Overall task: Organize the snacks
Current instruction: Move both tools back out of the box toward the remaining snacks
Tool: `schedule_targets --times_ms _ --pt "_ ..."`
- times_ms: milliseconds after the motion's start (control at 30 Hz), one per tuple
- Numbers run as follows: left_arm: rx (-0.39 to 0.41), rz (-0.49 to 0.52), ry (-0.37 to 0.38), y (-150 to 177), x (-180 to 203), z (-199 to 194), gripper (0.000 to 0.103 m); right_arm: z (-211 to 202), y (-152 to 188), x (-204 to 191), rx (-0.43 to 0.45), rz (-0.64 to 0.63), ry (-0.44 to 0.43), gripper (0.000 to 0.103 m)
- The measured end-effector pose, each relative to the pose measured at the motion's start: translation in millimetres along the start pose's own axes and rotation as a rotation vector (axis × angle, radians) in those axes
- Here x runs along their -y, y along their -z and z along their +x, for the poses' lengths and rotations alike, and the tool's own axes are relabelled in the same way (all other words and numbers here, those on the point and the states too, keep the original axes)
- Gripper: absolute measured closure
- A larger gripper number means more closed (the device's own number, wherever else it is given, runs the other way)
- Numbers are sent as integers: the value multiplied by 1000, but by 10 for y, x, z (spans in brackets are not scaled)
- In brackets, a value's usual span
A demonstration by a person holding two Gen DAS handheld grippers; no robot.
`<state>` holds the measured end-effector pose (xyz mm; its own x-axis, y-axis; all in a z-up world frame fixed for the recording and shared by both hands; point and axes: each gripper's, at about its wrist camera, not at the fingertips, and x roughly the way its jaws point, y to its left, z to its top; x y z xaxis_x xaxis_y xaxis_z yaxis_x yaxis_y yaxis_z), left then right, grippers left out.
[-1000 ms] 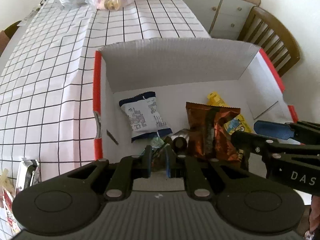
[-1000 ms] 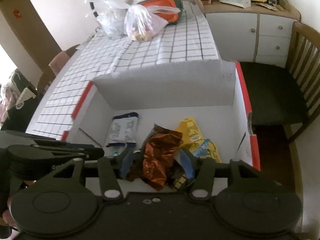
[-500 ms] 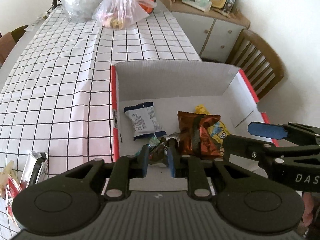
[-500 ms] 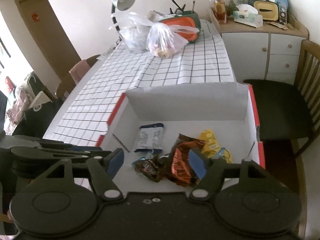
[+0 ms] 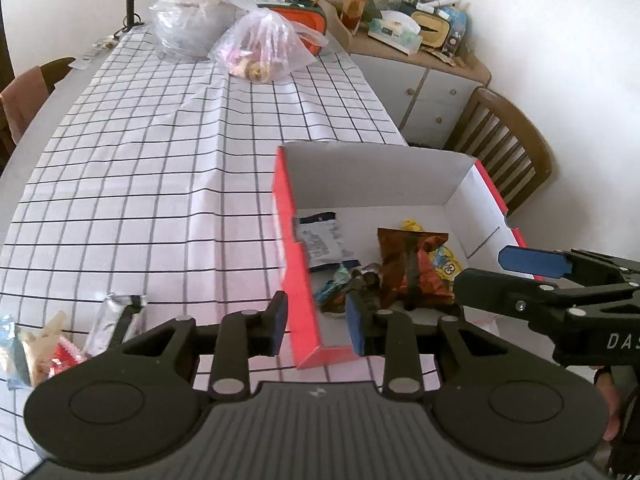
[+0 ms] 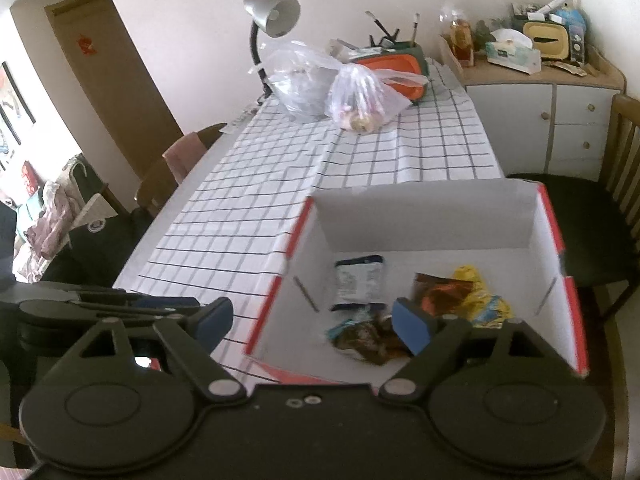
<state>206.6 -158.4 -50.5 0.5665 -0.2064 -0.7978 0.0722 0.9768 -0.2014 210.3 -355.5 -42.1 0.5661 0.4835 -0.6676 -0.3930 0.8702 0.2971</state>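
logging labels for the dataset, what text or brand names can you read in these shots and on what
"DAS", cut off by the frame edge: white letters on the right gripper body.
Blue and white snack packet: print too small to read.
Orange-brown packet and yellow packet: print blurred, unreadable.
Nothing else legible.

worktop cloth (image 5: 160,184): white, black grid | box (image 5: 298,272): red outside, white inside | packet (image 5: 322,238): white, navy ends | packet (image 5: 410,264): orange-brown foil | packet (image 5: 446,266): yellow, blue print | left claw (image 5: 318,326): black, blue pads | right claw (image 6: 314,322): black, blue pads | lamp (image 6: 274,14): grey
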Motion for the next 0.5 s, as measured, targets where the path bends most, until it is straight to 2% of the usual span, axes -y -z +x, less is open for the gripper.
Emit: schedule_targets --times_ms 33,67,133,233,333,500 --pt "3 -2 4 12 -51 -30 64 12 8 -67 1 -1 -1 16" --pt "10 -7 8 28 -120 -73 52 25 16 -125 0 -1 -2 15" --pt "31 -16 12 63 -249 -156 42 60 35 -248 -2 -1 -6 10" --pt "39 -28 10 103 -445 -247 40 114 66 -431 -7 -7 -14 9" --pt "55 -45 -11 156 -692 -344 34 176 102 -614 -8 -16 -18 6" --pt "69 -74 -40 234 -1099 -478 31 317 180 -909 -28 -32 -1 2"
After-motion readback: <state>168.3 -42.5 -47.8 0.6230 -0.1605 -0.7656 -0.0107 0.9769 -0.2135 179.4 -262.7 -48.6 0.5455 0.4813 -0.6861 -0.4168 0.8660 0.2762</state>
